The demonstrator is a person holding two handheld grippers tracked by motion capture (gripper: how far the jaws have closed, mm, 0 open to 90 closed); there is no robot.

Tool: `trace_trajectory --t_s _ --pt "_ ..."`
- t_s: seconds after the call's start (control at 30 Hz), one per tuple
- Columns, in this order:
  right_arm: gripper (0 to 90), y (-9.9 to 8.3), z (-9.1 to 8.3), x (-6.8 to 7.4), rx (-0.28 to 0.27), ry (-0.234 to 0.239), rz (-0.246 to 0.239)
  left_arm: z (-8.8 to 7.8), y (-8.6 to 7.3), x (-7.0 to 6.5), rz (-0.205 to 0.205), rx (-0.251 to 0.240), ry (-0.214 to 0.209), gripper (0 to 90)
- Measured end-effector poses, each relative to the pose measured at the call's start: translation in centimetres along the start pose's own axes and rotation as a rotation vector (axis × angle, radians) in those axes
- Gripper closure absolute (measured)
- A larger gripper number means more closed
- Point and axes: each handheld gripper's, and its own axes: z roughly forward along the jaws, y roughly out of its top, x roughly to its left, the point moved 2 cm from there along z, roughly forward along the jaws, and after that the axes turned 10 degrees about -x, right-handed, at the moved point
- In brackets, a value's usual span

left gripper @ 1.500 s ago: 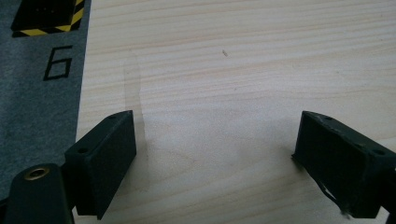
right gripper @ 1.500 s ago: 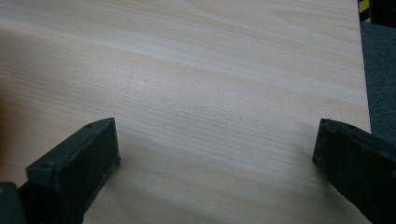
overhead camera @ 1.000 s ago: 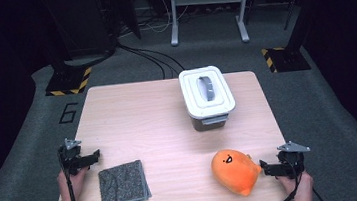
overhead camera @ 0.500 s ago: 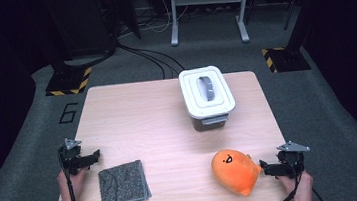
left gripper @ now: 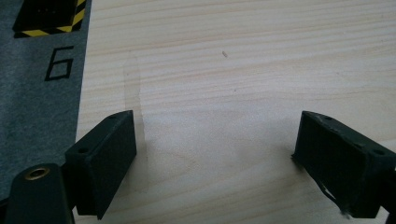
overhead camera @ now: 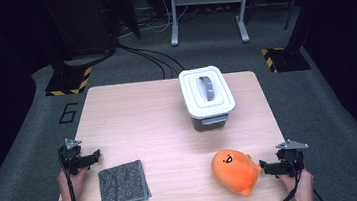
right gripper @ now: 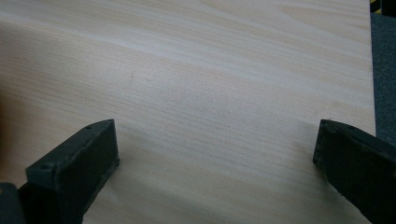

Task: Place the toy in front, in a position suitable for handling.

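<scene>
A white lidded bin (overhead camera: 207, 96) with a grey handle stands on the wooden table (overhead camera: 143, 119), right of centre toward the back. An orange plush toy (overhead camera: 235, 171) lies near the front right edge. A folded grey cloth (overhead camera: 123, 185) lies near the front left. My left gripper (overhead camera: 92, 156) rests at the table's left edge, just above the cloth, apart from it. Its jaws stand wide open over bare wood (left gripper: 215, 154). My right gripper (overhead camera: 265, 167) sits at the front right, its tips close to the plush toy, open with nothing between the jaws (right gripper: 215, 163).
Dark grey carpet surrounds the table, with a printed "6" (overhead camera: 68, 112) off the left side. Yellow-black striped bases (overhead camera: 69, 82) and a metal stand (overhead camera: 207, 7) with cables lie beyond the far edge. Bare wood spans the table's middle.
</scene>
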Motion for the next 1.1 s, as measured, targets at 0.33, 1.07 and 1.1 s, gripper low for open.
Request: trace_trajectory --t_s 0.33,1.07,1.1 --pt "0.0 1.8 0.0 -0.2 0.048 0.013 0.003 0.0 0.0 0.0 0.0 -0.001 0.001 12.5" --pt "0.0 7.1 -0.1 -0.5 0.023 0.035 -0.017 0.0 0.0 0.0 0.003 0.0 0.002 12.5" --pt "0.0 7.4 -0.2 -0.4 0.024 0.036 -0.011 0.0 0.0 0.0 0.002 -0.001 0.002 12.5"
